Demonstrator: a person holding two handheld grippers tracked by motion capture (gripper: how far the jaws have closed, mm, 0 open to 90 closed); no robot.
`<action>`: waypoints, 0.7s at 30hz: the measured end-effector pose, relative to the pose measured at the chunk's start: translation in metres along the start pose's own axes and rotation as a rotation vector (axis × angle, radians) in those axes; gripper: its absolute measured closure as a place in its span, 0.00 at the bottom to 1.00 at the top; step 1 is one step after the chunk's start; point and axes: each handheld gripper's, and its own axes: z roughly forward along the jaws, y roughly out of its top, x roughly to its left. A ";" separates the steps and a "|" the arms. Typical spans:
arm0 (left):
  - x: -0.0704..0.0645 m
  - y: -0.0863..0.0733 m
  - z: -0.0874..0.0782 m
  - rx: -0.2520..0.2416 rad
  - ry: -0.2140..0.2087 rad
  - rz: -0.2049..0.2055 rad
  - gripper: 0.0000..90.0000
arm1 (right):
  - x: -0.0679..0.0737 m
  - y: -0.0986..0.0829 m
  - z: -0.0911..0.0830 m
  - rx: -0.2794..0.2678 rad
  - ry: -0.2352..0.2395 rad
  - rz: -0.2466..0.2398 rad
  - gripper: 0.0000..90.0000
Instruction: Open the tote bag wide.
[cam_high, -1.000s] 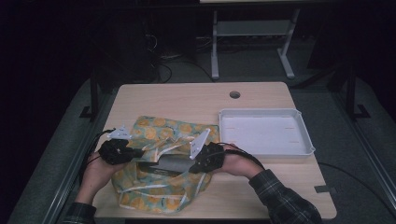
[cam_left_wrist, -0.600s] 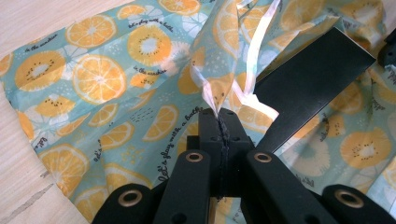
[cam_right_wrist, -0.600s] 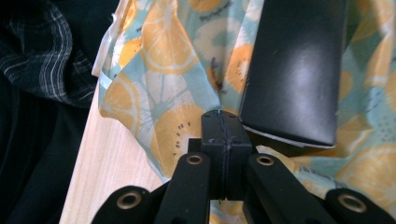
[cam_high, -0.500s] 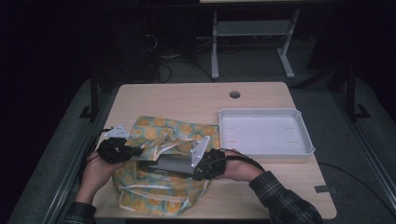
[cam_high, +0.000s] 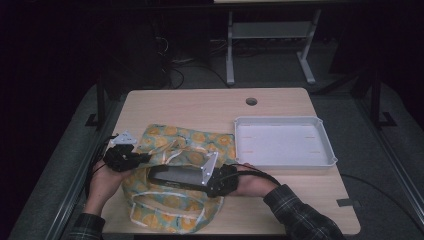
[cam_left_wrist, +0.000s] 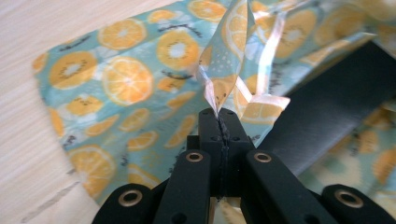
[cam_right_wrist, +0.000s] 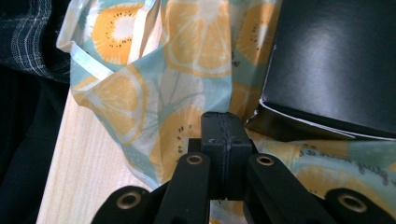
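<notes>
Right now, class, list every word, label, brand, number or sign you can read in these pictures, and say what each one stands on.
Dark cursive writing on the fruit-print bag, lower right of the right gripper view: too blurred to read.
Small dark script marks between the orange slices on the same bag, left gripper view: too small to read.
Black box: no print visible.
White tray: no writing visible.

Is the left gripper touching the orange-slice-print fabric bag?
Touching. In the left gripper view, the left gripper has its black jaws shut on a pinched fold of the orange-slice-print fabric bag.
</notes>
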 end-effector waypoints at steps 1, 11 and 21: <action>0.001 0.000 0.001 -0.004 0.006 -0.004 1.00 | 0.000 0.000 0.001 0.004 0.001 -0.002 0.99; 0.017 -0.008 0.024 0.038 0.039 -0.049 1.00 | 0.000 0.000 0.005 0.021 -0.003 -0.011 0.99; 0.026 -0.019 0.041 0.122 0.053 -0.059 1.00 | 0.001 0.000 0.009 0.038 -0.003 -0.022 0.99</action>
